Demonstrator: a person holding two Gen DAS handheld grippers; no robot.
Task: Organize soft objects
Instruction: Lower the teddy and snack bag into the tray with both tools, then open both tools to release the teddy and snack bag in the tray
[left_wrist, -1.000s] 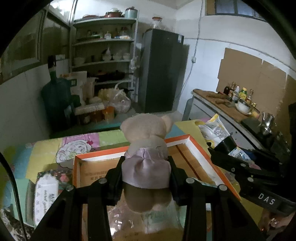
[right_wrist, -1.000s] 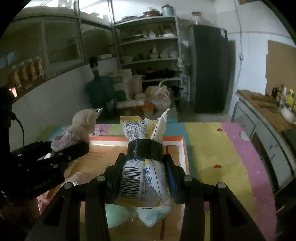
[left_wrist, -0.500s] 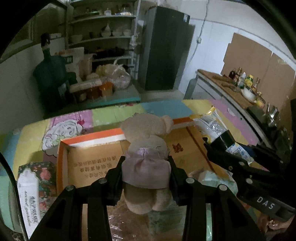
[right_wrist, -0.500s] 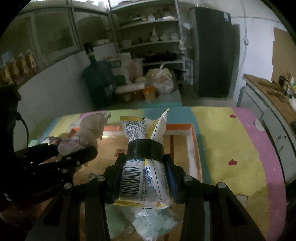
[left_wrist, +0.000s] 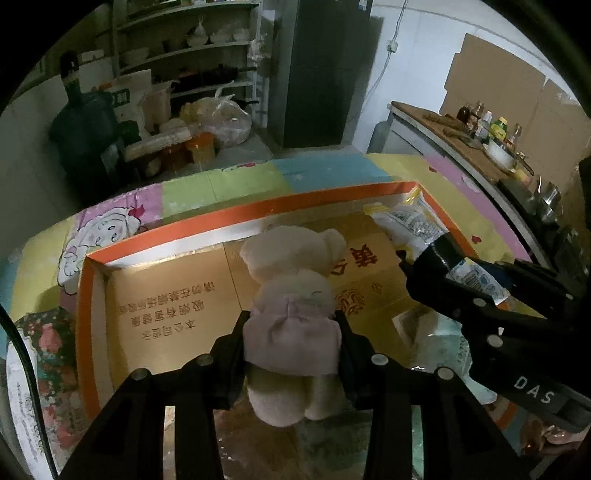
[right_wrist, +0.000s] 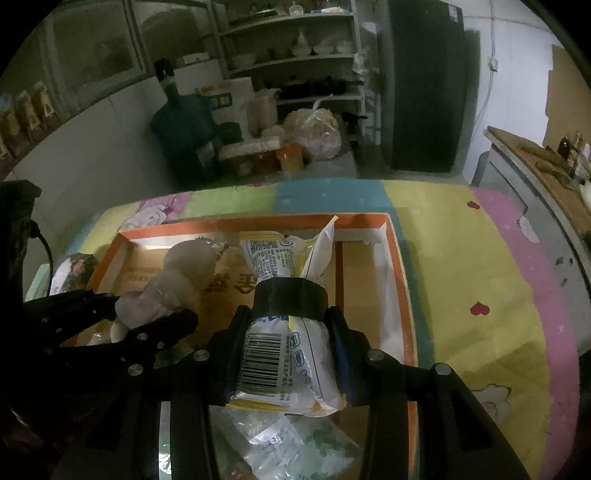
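A cream teddy bear in a lilac dress is clamped by its middle in my left gripper, head pointing away, hanging over the gold floor of an orange-rimmed cardboard box. My right gripper is shut on a white snack packet wrapped with a black band, also above the box. From the right wrist, the left gripper and the bear sit to the left. From the left wrist, the right gripper and the packet reach in from the right.
Clear plastic bags lie in the near end of the box. A floral tissue pack sits left of the box on the patchwork tablecloth. A counter with bottles runs along the right; a water jug and shelves stand beyond the table.
Both grippers have sunk and tipped further down toward the box, each keeping its grip. The box floor now fills more of both views.
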